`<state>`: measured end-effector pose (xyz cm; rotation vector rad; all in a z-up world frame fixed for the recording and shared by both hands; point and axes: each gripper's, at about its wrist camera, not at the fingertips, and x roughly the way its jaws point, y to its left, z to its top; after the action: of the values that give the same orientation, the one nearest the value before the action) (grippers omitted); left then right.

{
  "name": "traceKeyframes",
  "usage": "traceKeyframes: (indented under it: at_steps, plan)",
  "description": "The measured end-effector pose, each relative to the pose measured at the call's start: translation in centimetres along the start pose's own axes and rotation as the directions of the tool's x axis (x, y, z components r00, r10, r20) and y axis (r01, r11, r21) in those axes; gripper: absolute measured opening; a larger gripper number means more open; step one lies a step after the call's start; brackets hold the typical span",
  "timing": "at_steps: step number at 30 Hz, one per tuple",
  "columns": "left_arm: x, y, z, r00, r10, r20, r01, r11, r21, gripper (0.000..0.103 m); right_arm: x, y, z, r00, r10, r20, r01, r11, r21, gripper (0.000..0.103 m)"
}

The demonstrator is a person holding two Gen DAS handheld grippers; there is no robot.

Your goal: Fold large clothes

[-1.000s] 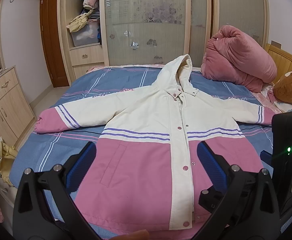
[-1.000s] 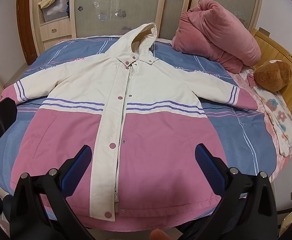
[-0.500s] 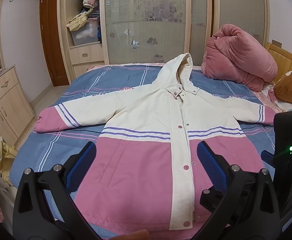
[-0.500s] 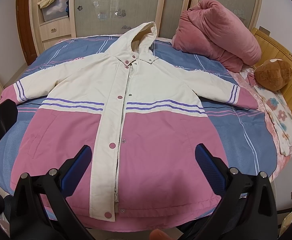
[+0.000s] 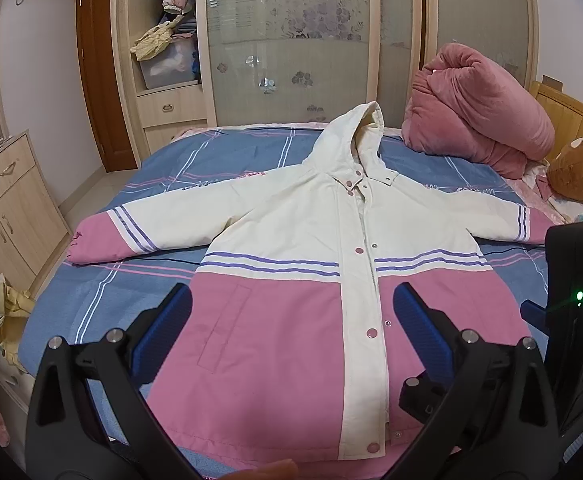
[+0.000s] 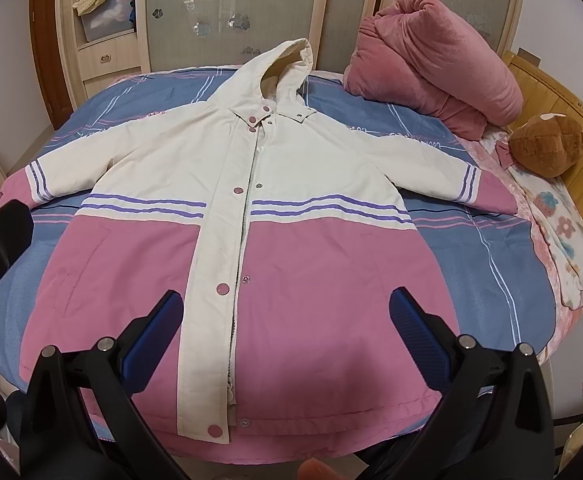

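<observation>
A cream and pink hooded jacket (image 5: pixel 291 248) lies flat, front up and snapped shut, on a blue striped bed (image 5: pixel 219 160), sleeves spread to both sides. It also shows in the right wrist view (image 6: pixel 291 200). My left gripper (image 5: pixel 291 320) is open and empty, held above the jacket's pink lower half near the hem. My right gripper (image 6: pixel 287 320) is open and empty, also above the lower half. The right gripper's body (image 5: pixel 579 300) shows at the right edge of the left wrist view.
A rolled pink quilt (image 6: pixel 435 52) and a brown plush toy (image 6: pixel 547 144) lie at the bed's head on the right, by a wooden headboard (image 6: pixel 571 112). A wardrobe (image 5: pixel 291 40) stands behind the bed. A cabinet (image 5: pixel 7 216) stands left of it.
Both grippers have shifted slightly, so the jacket sits a little differently in each view. The jacket has not moved and both grippers stay open.
</observation>
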<state>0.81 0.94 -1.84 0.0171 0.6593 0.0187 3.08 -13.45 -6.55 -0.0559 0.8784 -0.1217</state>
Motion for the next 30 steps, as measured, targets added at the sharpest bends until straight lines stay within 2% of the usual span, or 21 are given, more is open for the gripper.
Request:
traceKeyframes:
  at_steps: [16,21,26,30]
  plan:
    - [0.6,-0.1,0.3,1.000,-0.002,-0.017,0.002,1.000,-0.003,0.101,0.8,-0.1,-0.2,1.000,0.005,-0.022,-0.005,1.000,0.000,0.102]
    - [1.3,-0.1,0.4,0.999,-0.024,-0.026,0.024,1.000,-0.003,0.101,1.2,-0.5,-0.1,1.000,-0.002,-0.020,0.002,1.000,0.007,0.102]
    - [3.3,0.2,0.6,0.997,-0.053,-0.058,0.052,0.998,-0.020,0.101,2.5,-2.3,0.1,0.999,-0.036,-0.030,0.038,0.998,0.047,0.102]
    - [5.2,0.3,0.7,0.992,-0.079,-0.094,0.076,0.997,-0.033,0.101,3.8,-4.7,0.3,0.998,-0.033,-0.049,0.038,0.994,0.104,0.102]
